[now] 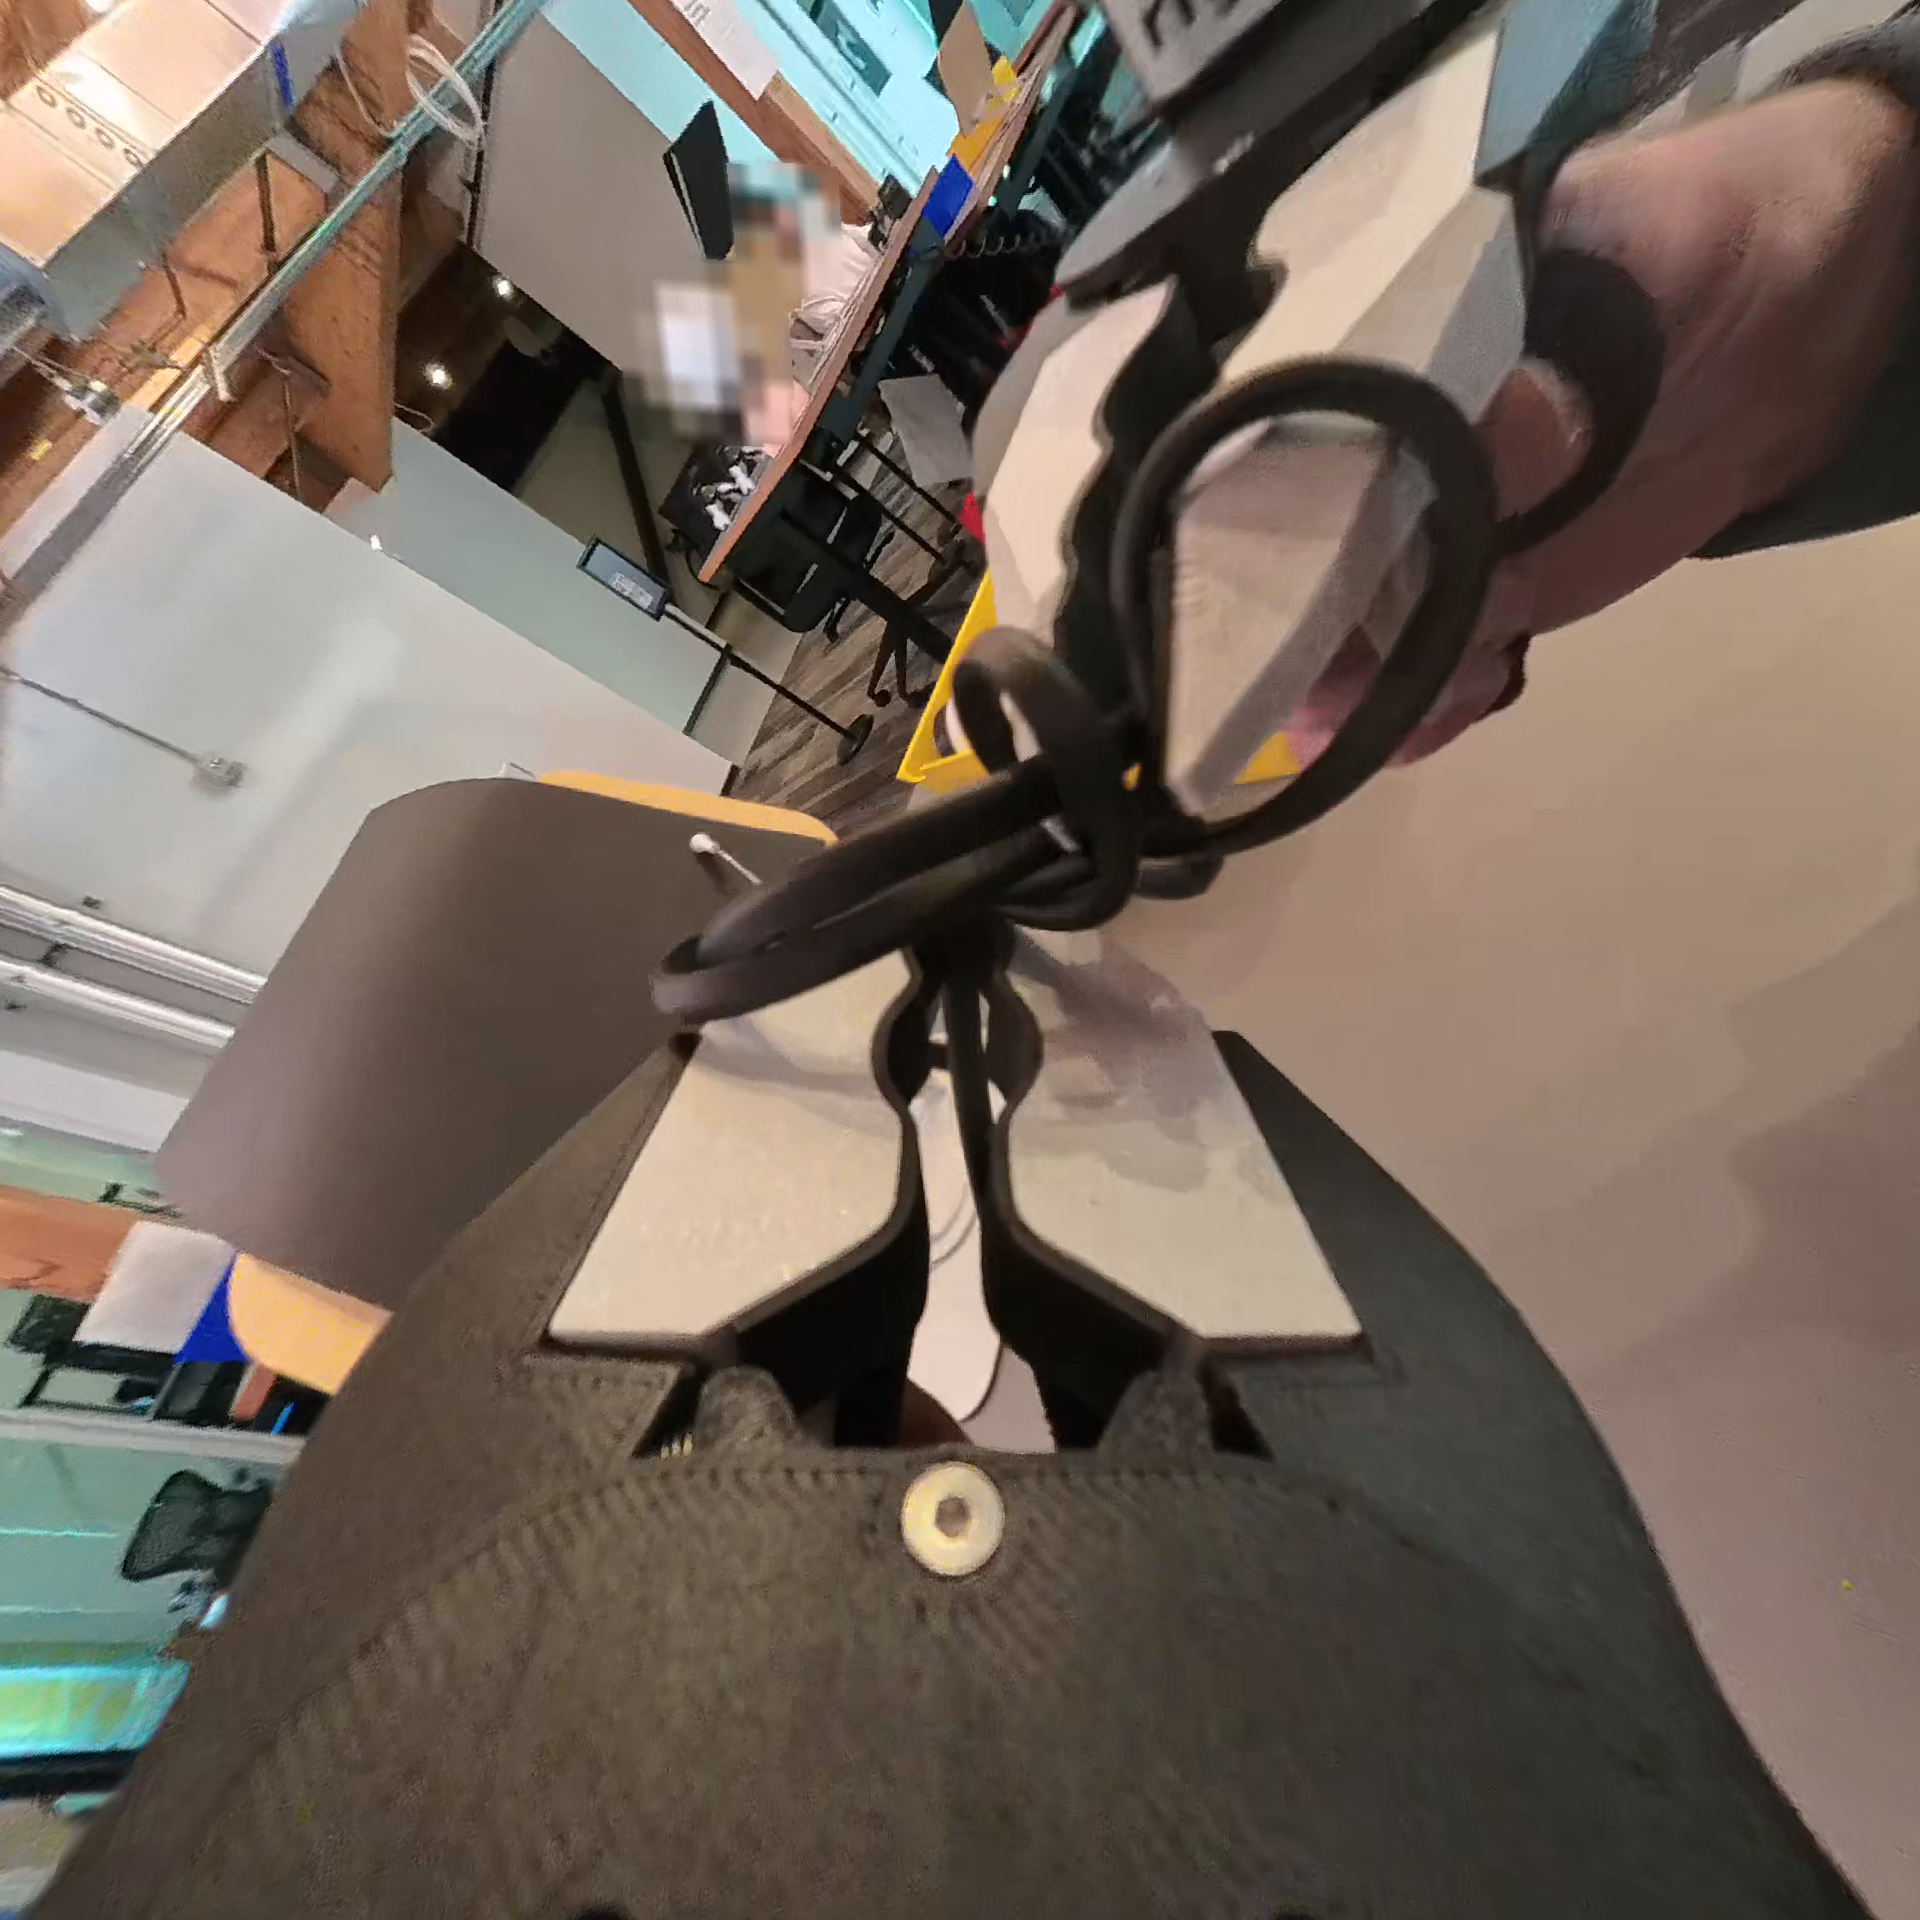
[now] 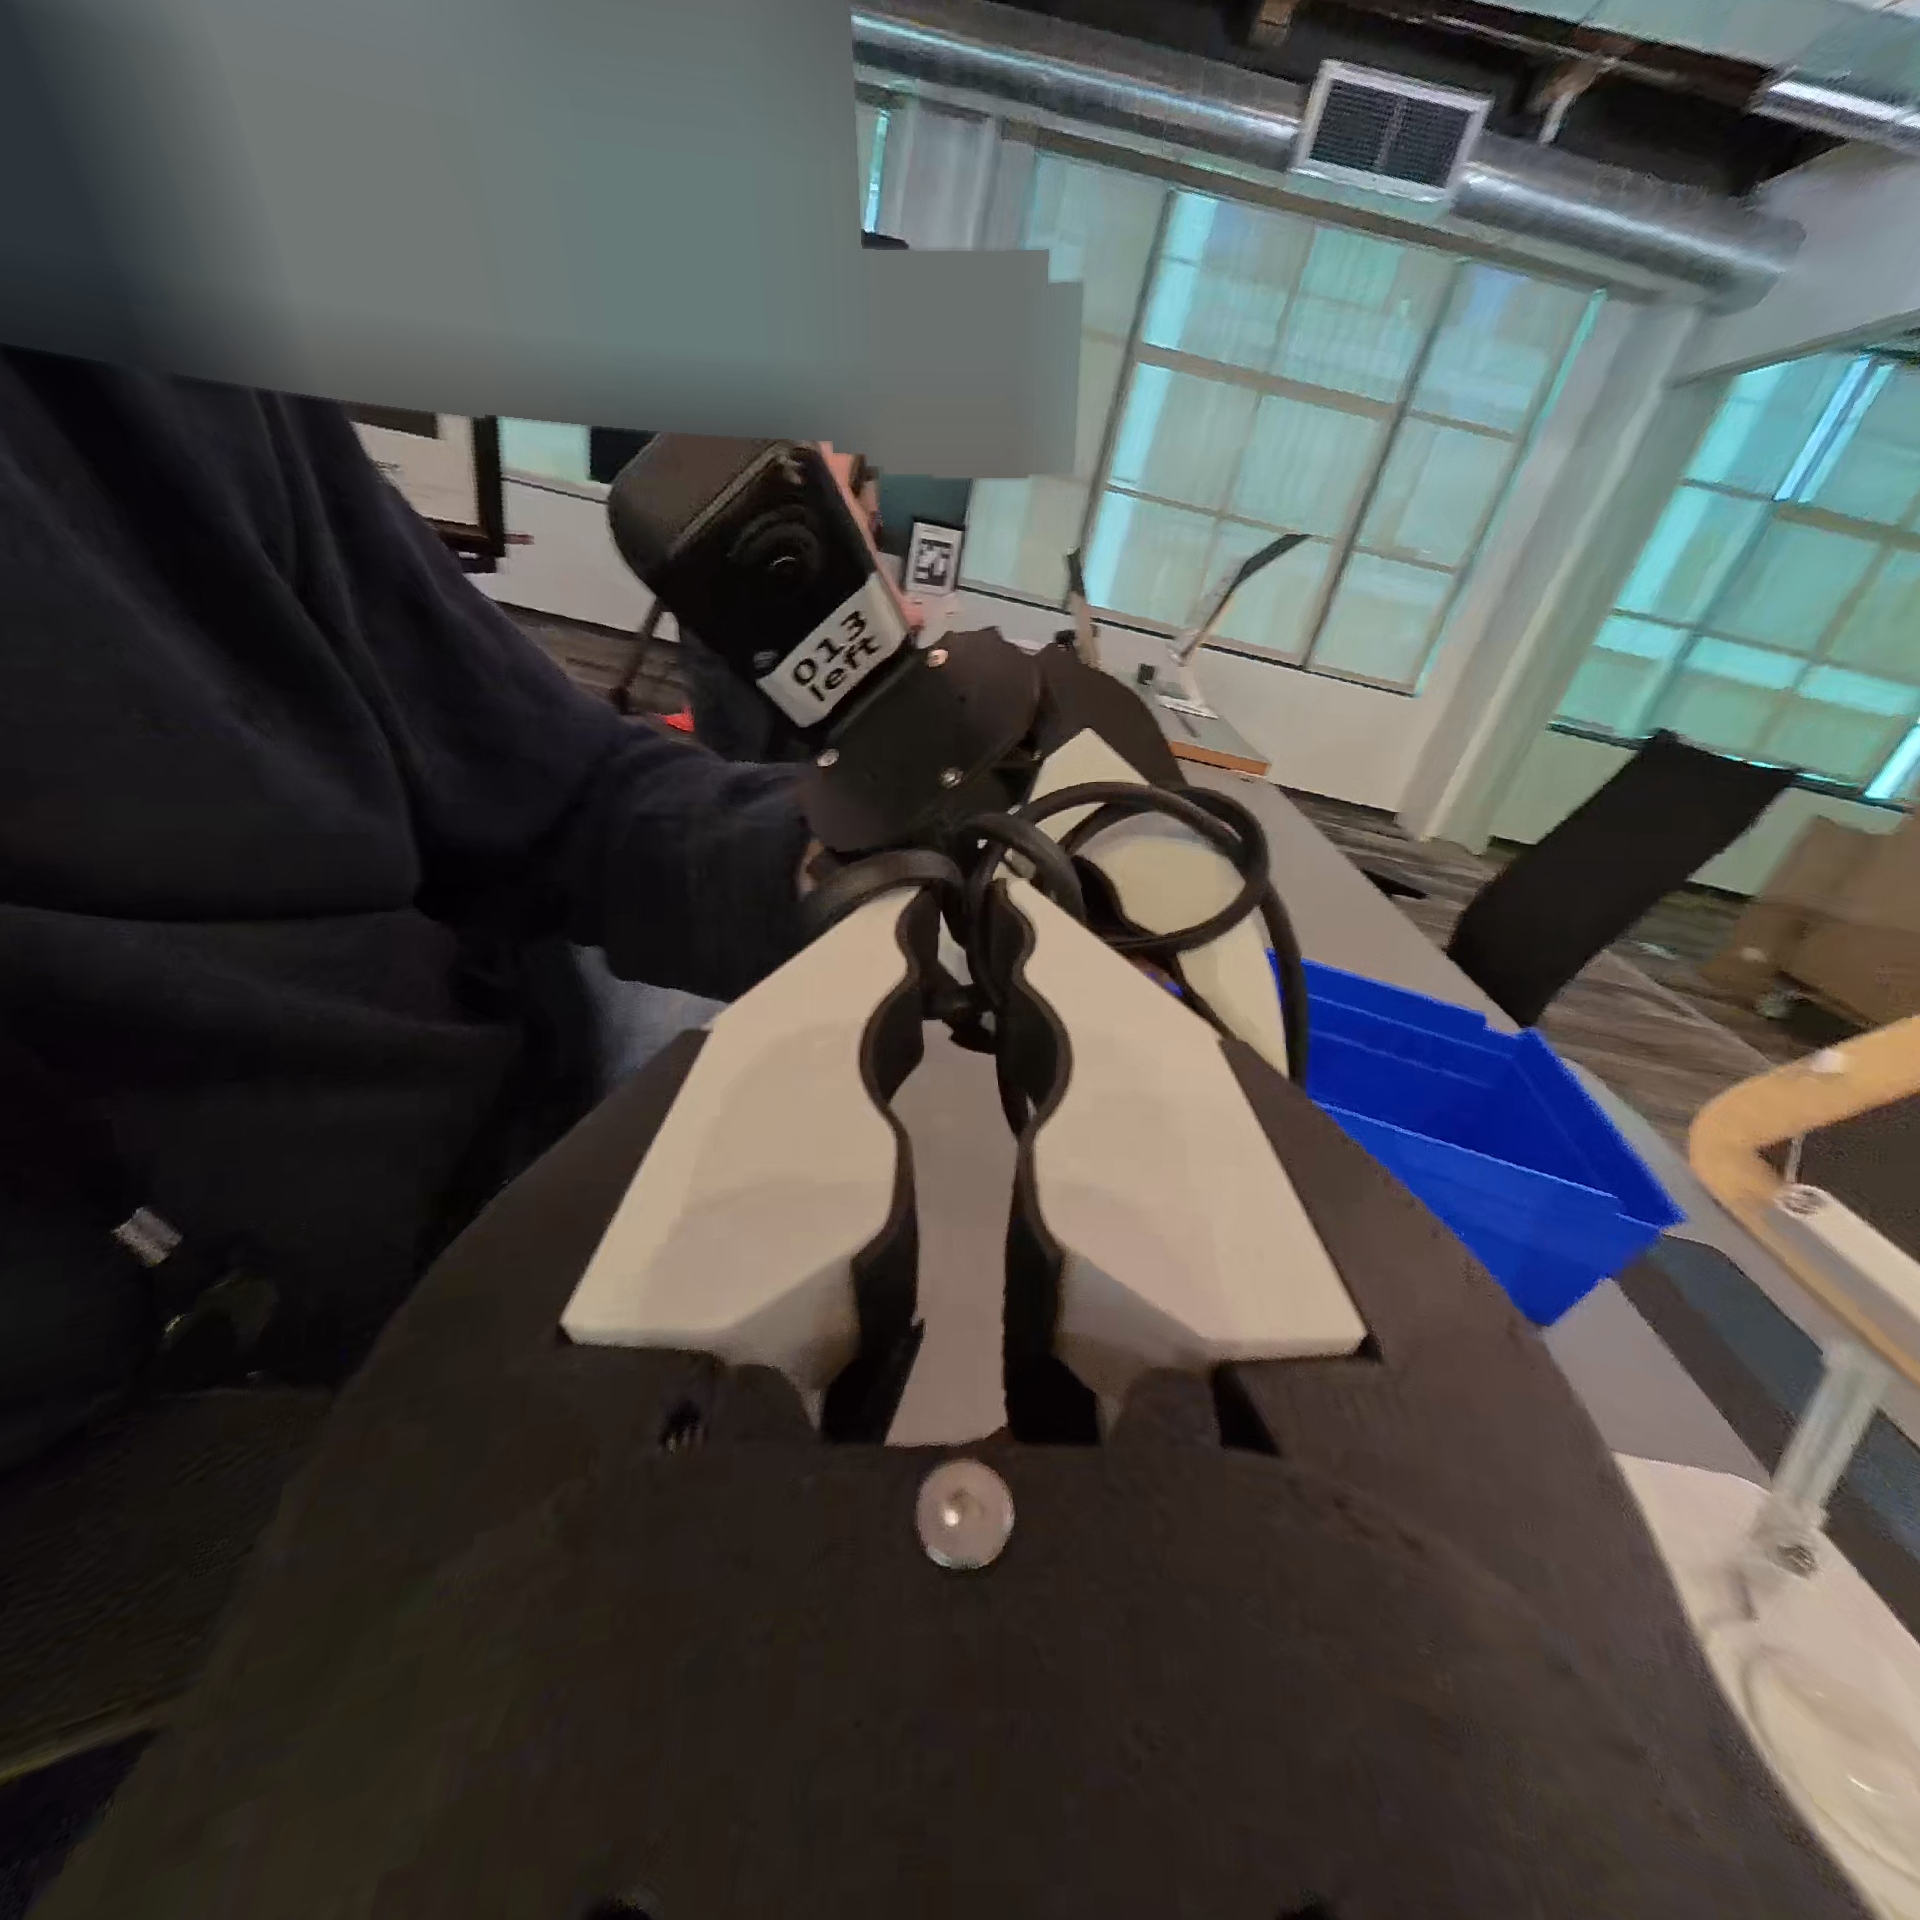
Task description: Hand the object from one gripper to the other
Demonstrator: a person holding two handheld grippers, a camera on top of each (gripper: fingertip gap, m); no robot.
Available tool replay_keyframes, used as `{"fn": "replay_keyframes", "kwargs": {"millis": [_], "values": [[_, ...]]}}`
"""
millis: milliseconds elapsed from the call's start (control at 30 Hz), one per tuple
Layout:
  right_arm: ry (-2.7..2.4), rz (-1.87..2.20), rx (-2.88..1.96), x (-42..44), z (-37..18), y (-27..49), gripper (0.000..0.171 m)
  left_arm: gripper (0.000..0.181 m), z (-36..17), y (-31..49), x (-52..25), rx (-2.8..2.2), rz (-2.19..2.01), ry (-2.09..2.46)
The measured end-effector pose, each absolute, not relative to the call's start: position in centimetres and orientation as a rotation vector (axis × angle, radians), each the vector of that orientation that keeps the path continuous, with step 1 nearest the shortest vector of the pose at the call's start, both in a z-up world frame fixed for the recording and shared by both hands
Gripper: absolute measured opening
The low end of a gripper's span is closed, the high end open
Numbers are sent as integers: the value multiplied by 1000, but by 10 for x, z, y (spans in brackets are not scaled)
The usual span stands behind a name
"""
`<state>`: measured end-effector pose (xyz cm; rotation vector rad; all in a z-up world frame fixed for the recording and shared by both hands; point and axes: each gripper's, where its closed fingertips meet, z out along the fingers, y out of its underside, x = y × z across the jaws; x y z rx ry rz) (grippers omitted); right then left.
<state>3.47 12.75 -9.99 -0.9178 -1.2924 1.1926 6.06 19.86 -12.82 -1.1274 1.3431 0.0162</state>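
A coiled black cable (image 1: 1039,862) hangs in the air between both grippers. My left gripper (image 1: 961,1023) is at the bottom of the left wrist view, shut on a strand of the cable that runs down between its fingertips. The right gripper's white finger (image 1: 1299,582) shows through a cable loop at upper right, with a hand (image 1: 1714,312) holding that gripper. In the right wrist view, my right gripper (image 2: 961,925) is shut on the cable (image 2: 1143,821) near its tips. The left gripper's body (image 2: 914,727) faces it, almost tip to tip.
A beige table (image 1: 1558,1039) lies below. A blue bin (image 2: 1455,1122) stands on it right of the grippers. A clear stand (image 2: 1818,1403) is at far right. A dark chair back (image 1: 468,1039) is at left. The person's dark-sleeved body (image 2: 260,831) fills the left side. There is about 7 centimeters between the tips of the two grippers.
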Motion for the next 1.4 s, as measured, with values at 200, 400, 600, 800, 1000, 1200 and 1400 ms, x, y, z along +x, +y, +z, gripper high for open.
{"fn": "replay_keyframes", "kwargs": {"millis": [200, 400, 600, 800, 1000, 1200, 1400], "values": [[-1240, 895, -1009, 23, -104, 141, 8, 4, -127, 208, 56, -1154, 173, 1301], [-1199, 691, -1038, 17, -104, 146, 4, 4, -127, 211, 55, -1145, 324, 1280], [-1185, 867, -1041, 25, -99, 142, 3, 5, -124, 210, 57, -1125, 264, 1268], [-1033, 1130, -1069, 45, -95, 158, 3, 14, -140, 206, 57, -1172, 99, 1242], [-950, 1331, -1115, 59, -114, 178, 3, 36, -150, 207, 36, -1277, 18, 1166], [-1100, 1402, -1113, 45, -124, 161, 3, 66, -135, 201, 42, -1099, 247, 1244], [-1214, 1449, -1125, 39, -125, 148, 2, 33, -138, 195, 53, -1011, 266, 1379]]}}
